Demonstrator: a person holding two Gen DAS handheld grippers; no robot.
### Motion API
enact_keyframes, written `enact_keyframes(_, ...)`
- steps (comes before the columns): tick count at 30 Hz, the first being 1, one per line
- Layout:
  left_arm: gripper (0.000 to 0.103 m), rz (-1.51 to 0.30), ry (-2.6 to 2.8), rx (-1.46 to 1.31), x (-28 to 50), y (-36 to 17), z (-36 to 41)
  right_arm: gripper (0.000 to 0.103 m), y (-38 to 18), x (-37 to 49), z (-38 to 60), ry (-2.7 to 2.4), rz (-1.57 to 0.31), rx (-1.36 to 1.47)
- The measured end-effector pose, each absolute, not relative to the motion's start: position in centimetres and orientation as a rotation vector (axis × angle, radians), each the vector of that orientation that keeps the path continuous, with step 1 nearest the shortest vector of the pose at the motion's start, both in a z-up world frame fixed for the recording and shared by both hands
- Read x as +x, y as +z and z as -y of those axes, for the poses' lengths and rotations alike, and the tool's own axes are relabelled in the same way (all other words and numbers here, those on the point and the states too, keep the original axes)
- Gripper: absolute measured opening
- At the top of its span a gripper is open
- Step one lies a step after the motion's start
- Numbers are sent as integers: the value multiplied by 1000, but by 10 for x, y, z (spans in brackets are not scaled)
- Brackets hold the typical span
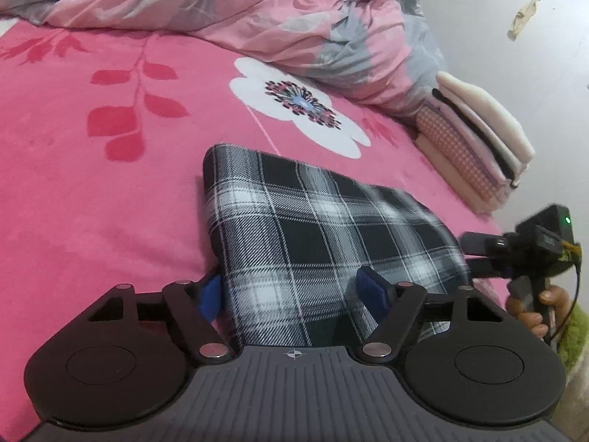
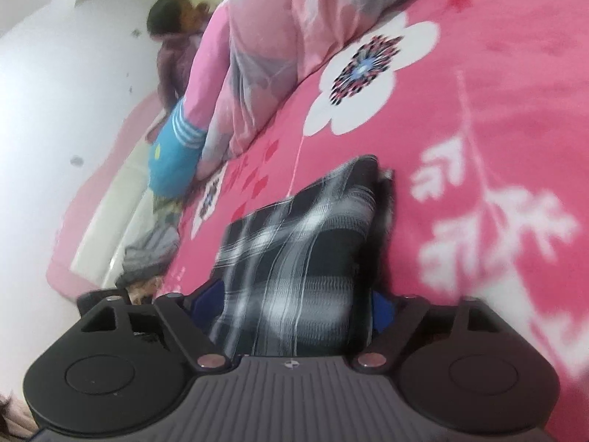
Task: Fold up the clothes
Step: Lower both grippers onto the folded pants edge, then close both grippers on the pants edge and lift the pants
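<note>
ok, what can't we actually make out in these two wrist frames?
- Left wrist view: the near edge of the black-and-white plaid folded garment is hidden behind the left gripper body, so jaw contact is unclear.
- Right wrist view: motion blur smears the plaid cloth between the right gripper jaws; the grip is unreadable.
- Left wrist view: the stack of folded pale clothes is too distant to count.

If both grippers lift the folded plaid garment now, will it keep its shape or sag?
The plaid garment is soft woven cloth, so it will probably sag between the left gripper and right gripper. Its folded layers look loose at the far corner, so they may slip open. It seems light, and the plush pink bedspread should resist sliding.
</note>
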State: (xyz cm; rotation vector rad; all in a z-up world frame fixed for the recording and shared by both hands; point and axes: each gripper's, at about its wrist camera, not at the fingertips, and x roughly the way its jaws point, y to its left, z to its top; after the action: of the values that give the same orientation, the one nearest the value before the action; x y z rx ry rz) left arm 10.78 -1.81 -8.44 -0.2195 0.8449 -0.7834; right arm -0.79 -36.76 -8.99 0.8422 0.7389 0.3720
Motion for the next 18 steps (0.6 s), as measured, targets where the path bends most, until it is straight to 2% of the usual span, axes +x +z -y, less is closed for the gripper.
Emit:
enact_keyframes(5,48,-795,-747,-211,106,-84,22,53,-86,1,359,364,-729,776)
enact_keyframes(7,35,-768,-730,-189,101,-81,24,48,-84,5,355,361,-725,750)
enact_keyframes(10,23,-716,-710,-127,92,-72,31,41,-81,11,350,356,-718,710)
enact_keyframes(13,18,-672,-700,-94,81,-60,31,38,-67,1,336,320,-671,624)
enact_keyframes(18,17,-579,-697,-69,60,-37,29,37,-37,-35,309,254,-541,507)
